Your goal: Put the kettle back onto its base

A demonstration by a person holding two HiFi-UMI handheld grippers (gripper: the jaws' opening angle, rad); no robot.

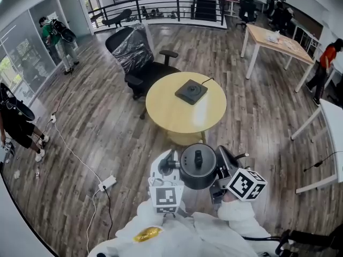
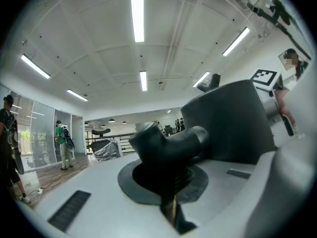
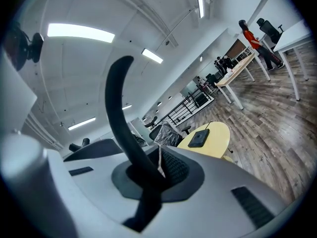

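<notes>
Both claws are clamped tight on the kettle: your left gripper on its spout, your right gripper on its handle. You hold it well apart from the base on the table.

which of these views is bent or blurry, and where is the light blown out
Head view: strong fisheye, railing and floorboards bow, corners dark; the kettle and base are sharp. Left gripper view: the kettle part in the jaws is soft, ceiling strip lights blown white. Right gripper view: the kettle handle is blurred, the round table clearer, edges vignetted.
</notes>
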